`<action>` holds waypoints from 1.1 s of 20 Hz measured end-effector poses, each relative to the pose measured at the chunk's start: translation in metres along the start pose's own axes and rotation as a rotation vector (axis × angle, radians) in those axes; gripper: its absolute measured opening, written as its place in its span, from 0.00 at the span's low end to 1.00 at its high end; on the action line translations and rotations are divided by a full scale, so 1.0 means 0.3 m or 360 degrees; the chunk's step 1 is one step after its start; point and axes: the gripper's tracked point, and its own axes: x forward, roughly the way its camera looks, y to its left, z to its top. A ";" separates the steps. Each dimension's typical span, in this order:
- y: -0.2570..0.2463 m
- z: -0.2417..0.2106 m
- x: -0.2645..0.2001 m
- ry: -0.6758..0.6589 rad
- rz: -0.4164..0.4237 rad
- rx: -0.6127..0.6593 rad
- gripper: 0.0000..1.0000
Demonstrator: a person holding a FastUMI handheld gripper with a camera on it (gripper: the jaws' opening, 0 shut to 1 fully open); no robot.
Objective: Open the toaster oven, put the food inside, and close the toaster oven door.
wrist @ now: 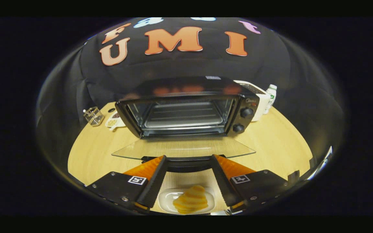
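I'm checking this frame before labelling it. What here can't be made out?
- Plate with food: near rim hidden by the open claw.
- Door handle: ends behind the fingers.
- Glass holder: contents too small.
- White appliance: mostly behind the oven.

The lowered glass door (183, 149) lies flat just ahead of the spread fingers (154, 176); beyond it the black toaster oven's (186, 106) cavity gapes unobstructed.

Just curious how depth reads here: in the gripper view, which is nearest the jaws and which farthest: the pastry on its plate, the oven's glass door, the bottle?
1. Yellow swirled pastry on a white plate, between the open gripper jaws.
2. Lowered glass oven door, just ahead of the tips.
3. Clear plastic bottle, beyond the black toaster oven, to its right.
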 end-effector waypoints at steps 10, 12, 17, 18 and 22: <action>-0.033 -0.190 0.113 0.0352 -0.0001 0.0125 0.79; -0.023 -0.190 0.117 0.0371 0.0001 0.0123 0.78; 0.001 -0.200 0.007 0.0343 0.0079 0.0264 0.79; 0.004 -0.217 -0.023 0.0343 0.0086 0.0283 0.85; -0.013 -0.338 -0.134 0.0429 0.0019 0.0299 0.94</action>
